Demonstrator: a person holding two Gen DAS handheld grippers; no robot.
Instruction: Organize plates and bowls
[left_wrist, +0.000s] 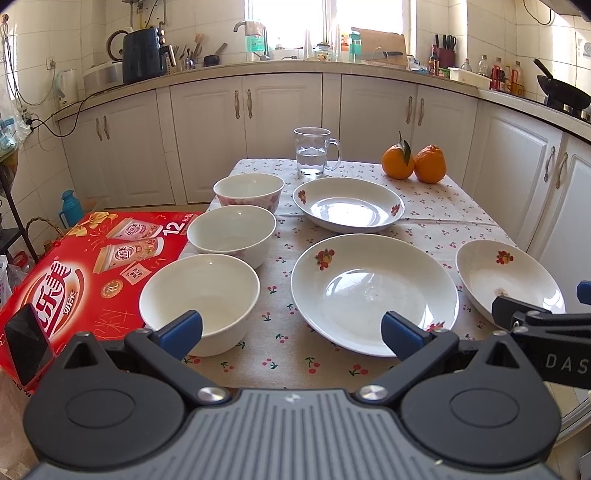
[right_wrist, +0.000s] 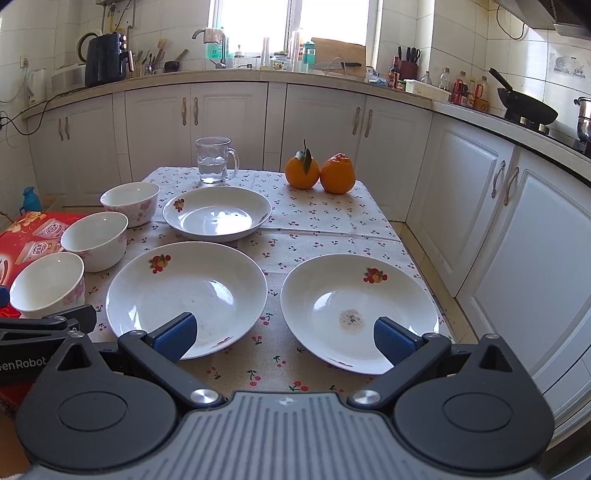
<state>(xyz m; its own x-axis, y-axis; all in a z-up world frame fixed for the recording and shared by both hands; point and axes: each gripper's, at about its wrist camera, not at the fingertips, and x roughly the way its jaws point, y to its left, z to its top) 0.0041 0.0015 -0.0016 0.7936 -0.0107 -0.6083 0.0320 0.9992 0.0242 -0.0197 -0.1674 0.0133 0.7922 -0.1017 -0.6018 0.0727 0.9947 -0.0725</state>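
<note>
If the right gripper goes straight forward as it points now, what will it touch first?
Probably the tablecloth in the gap between the two near plates: the right gripper, open, points between the left plate and the stained plate. Depth is unclear; a finger could clip either rim.

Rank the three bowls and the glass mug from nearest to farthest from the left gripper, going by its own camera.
From the left gripper:
1. Plain white bowl, just ahead, left side.
2. Middle bowl, behind it.
3. Pink-flowered bowl, farther back in the same row.
4. Glass mug, at the table's far edge, centre.

bare cloth (right_wrist: 325, 221) right of the far plate (right_wrist: 218, 214); bowls (right_wrist: 94, 240) crowd the left edge.
</note>
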